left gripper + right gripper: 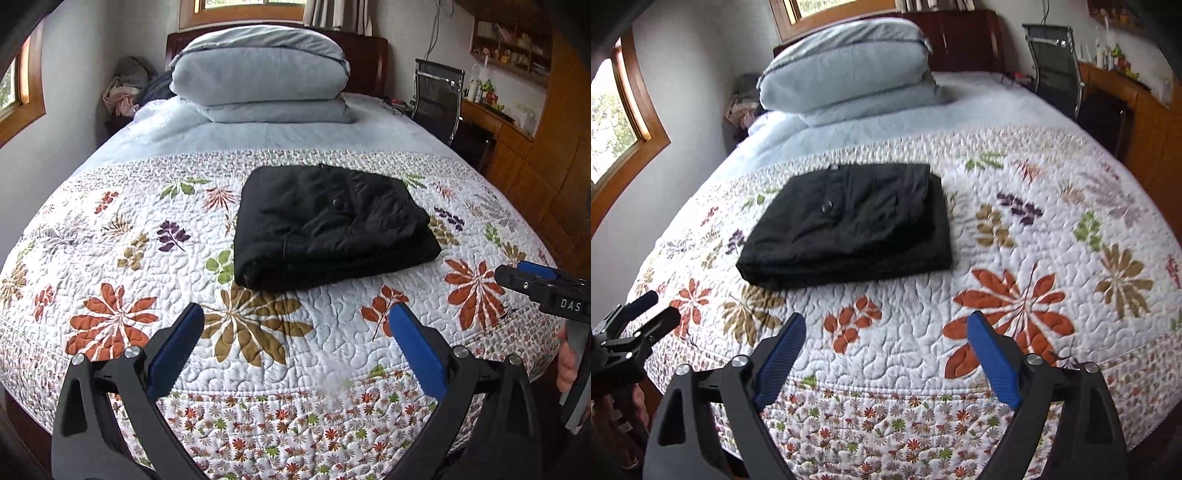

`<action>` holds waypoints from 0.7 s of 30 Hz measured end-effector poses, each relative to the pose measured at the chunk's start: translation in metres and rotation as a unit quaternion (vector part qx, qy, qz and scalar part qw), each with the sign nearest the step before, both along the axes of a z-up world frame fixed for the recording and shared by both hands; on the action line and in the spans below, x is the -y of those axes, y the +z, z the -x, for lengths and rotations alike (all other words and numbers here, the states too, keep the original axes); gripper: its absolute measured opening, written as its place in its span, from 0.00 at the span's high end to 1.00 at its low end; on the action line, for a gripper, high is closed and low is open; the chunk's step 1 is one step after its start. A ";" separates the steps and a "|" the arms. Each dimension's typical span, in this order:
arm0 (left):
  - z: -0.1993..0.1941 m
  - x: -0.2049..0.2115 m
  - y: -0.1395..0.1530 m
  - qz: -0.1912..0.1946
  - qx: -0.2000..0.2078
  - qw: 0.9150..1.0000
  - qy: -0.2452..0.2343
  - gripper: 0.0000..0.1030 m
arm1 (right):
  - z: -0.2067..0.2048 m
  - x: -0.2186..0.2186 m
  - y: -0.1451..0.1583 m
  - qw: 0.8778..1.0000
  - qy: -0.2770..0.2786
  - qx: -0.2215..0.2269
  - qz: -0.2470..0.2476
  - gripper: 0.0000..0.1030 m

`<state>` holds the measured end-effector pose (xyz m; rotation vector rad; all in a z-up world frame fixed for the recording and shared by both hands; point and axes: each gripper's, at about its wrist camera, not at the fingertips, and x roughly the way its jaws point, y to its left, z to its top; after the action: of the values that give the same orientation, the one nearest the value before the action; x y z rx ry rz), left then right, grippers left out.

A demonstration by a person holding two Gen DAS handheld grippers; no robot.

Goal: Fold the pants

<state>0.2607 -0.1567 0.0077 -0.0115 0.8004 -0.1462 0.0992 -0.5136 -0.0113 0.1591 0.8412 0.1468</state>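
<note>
Black pants (328, 225) lie folded into a thick square bundle on the floral quilt (122, 236), a button showing on top. In the right wrist view the pants (849, 225) sit left of centre. My left gripper (295, 317) hovers open above the quilt, nearer the bed's foot than the bundle, with nothing between its blue pads. My right gripper (886, 325) is likewise open and empty, clear of the pants. The right gripper (546, 284) shows at the right edge of the left wrist view; the left gripper (646, 314) shows at the left edge of the right wrist view.
A folded pale blue duvet (258, 74) is stacked at the head of the bed against a dark headboard. An office chair (437, 96) and a wooden desk (495, 122) stand right of the bed. Clothes are heaped (125, 92) in the far left corner. A hand (567, 365) holds the right gripper's handle.
</note>
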 end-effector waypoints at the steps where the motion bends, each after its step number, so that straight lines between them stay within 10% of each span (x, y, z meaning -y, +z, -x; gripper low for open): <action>1: 0.001 -0.001 0.003 0.001 0.002 1.000 0.001 0.03 | 0.002 0.000 0.004 1.000 -0.002 0.004 0.000 0.09; 21: 0.022 -0.019 0.048 0.018 0.038 0.999 0.017 0.03 | 0.037 -0.023 0.060 0.996 0.008 0.080 0.025 0.04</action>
<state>0.2386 -0.1372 0.0559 -0.0543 0.7207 -0.1281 0.0620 -0.4904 0.0488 0.0913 0.6860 0.1515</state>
